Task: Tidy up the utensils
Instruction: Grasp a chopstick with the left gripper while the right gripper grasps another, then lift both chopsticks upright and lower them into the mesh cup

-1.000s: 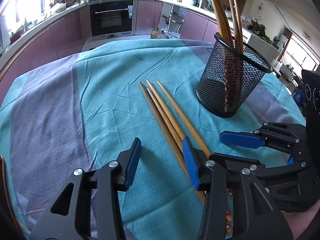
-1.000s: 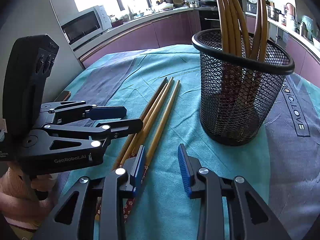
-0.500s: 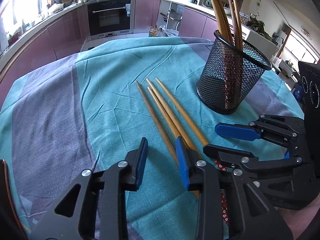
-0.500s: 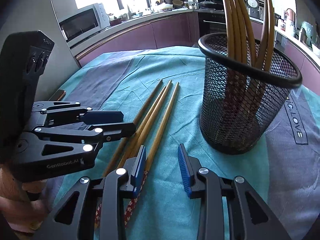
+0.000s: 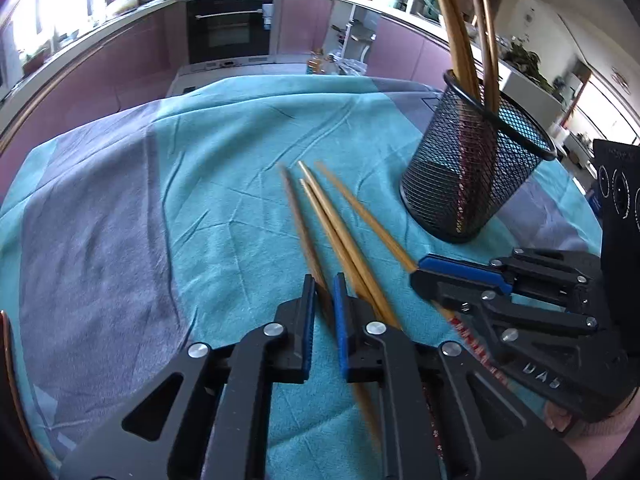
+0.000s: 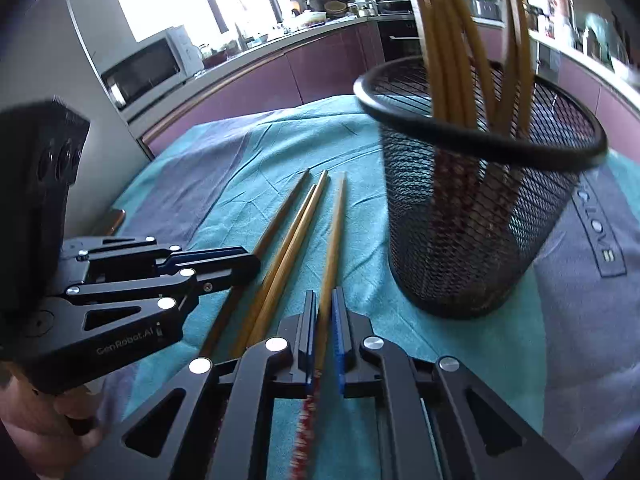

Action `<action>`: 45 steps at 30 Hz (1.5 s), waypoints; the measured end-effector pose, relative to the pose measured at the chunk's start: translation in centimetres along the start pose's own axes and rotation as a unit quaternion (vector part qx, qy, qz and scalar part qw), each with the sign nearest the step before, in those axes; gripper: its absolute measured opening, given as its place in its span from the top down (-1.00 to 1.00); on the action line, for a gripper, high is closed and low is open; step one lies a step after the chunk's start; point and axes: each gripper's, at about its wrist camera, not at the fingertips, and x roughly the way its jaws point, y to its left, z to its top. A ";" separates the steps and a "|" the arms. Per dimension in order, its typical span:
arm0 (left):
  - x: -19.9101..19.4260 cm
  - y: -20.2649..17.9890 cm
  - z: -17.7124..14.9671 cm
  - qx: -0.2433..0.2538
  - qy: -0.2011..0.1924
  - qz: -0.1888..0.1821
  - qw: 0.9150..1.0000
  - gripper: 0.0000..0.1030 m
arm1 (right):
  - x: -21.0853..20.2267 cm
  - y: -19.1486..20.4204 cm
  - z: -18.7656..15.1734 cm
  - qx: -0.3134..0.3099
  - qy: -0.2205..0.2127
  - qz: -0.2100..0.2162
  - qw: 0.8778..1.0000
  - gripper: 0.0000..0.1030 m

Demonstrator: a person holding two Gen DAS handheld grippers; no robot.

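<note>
Several bamboo chopsticks lie side by side on the teal cloth. My left gripper (image 5: 322, 286) is shut on the leftmost chopstick (image 5: 298, 216). My right gripper (image 6: 325, 300) is shut on the rightmost chopstick (image 6: 336, 224), whose red patterned end runs back between the fingers. Two more chopsticks (image 5: 336, 236) lie between them. A black mesh holder (image 5: 472, 172) with several chopsticks upright in it stands to the right, and shows close up in the right wrist view (image 6: 476, 216). The right gripper also shows in the left wrist view (image 5: 460, 276), the left gripper in the right wrist view (image 6: 208, 262).
The table is covered by a teal and grey cloth (image 5: 160, 208). Kitchen counters, an oven (image 5: 230, 26) and a microwave (image 6: 148, 68) stand beyond the table. The table's wooden edge (image 5: 8, 344) shows at far left.
Both grippers have closed from open, each onto one chopstick. Both have moved forward and down toward the chopsticks.
</note>
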 end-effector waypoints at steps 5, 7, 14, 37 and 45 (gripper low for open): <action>-1.1 -0.1 -0.6 -0.006 -0.012 -0.006 1.000 0.83 | -1.0 0.1 -0.3 0.002 -0.012 0.016 1.000 0.89; -1.7 -0.3 -0.8 -0.002 -0.016 -0.013 1.000 0.84 | -1.4 0.3 -0.4 -0.005 -0.015 0.026 1.000 0.89; -1.8 -1.0 -2.0 0.024 -0.002 -0.027 0.999 0.85 | -0.9 1.4 -0.7 -0.036 0.007 0.032 0.999 0.89; -1.8 -0.2 -0.4 0.017 0.006 -0.044 0.999 0.86 | -1.8 1.5 0.7 -0.051 -0.002 0.046 0.998 0.89; -6.9 -0.7 0.9 0.024 -0.049 -0.085 0.995 0.86 | -7.5 0.9 1.6 -0.055 -0.069 0.063 0.994 0.88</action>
